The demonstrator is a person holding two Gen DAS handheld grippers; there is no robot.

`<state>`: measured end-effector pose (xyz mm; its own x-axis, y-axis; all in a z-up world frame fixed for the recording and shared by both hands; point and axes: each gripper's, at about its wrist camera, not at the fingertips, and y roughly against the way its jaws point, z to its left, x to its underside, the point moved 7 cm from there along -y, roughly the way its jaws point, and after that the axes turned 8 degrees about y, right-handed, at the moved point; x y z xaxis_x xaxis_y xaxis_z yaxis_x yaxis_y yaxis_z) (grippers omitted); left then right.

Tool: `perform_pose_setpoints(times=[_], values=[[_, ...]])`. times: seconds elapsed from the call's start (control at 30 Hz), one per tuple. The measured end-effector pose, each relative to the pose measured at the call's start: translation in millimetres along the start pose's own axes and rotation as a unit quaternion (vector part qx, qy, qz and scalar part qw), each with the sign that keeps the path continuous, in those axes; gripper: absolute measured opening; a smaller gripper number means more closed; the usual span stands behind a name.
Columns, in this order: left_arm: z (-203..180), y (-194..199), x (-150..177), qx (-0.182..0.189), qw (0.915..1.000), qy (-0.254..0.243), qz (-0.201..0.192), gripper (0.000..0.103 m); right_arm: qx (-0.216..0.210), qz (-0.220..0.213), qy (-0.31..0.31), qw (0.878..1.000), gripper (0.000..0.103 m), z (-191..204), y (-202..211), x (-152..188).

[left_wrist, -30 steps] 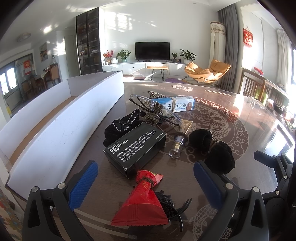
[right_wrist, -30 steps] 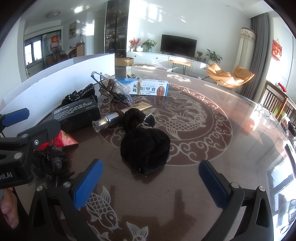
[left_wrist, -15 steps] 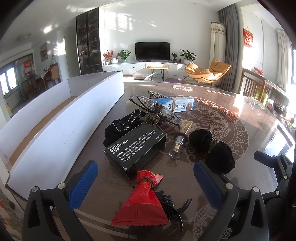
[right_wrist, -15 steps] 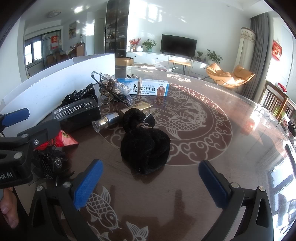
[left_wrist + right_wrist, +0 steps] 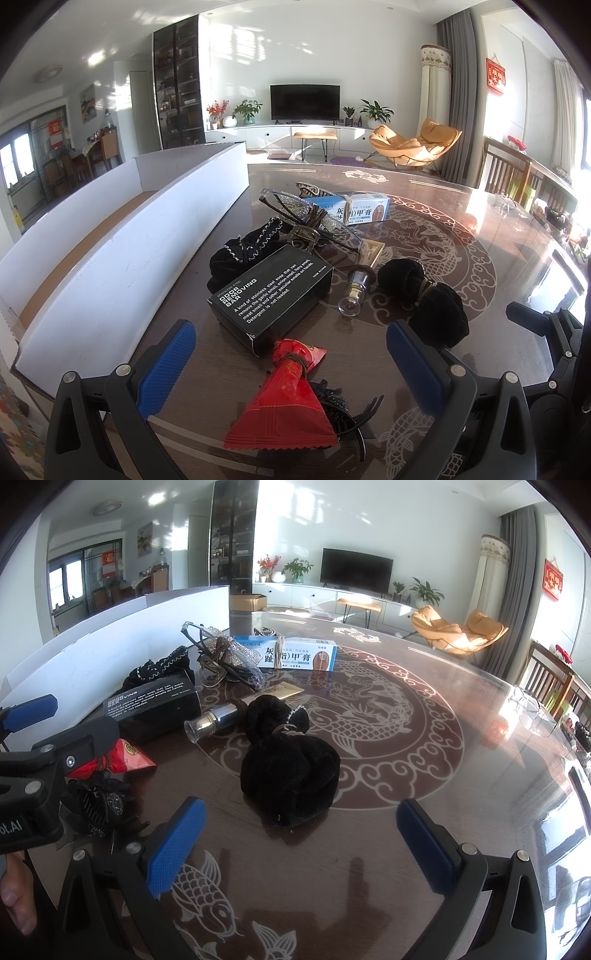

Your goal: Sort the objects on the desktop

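White card walls the long tray (image 5: 122, 236) at nine o'clock of the clutter, the largest thing on the dark glossy table (image 5: 424, 760) and likely the sorting bin. The black box (image 5: 271, 295), reading "ODOR REMOVING BAR", sits at the pile's centre; stiff and light, I judge, best pinched across its short sides. At twelve o'clock lies the blue-and-white ointment carton (image 5: 299, 658) with Chinese lettering. The black velvet pouch (image 5: 291, 771), soft and yielding, lies at three o'clock; grab its tied neck. The red foil packet (image 5: 284, 406) at six o'clock looks crinkly and slippery. The left gripper (image 5: 291, 367) straddles that packet, spread wide, holding nothing; the right gripper (image 5: 301, 843) gapes empty before the pouch.
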<state>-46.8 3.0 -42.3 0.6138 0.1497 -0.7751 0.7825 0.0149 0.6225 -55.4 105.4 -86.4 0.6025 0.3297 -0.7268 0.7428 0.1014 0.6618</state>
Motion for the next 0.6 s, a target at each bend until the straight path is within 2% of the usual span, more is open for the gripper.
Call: perform_pose_setpoints(times=[0.6], values=[[0.9,1.1,-1.6,0.000,1.0000,0.000,-0.001,0.103,-0.001,0.008,-0.002,1.000,0.103,-1.7,-1.2,4.1]])
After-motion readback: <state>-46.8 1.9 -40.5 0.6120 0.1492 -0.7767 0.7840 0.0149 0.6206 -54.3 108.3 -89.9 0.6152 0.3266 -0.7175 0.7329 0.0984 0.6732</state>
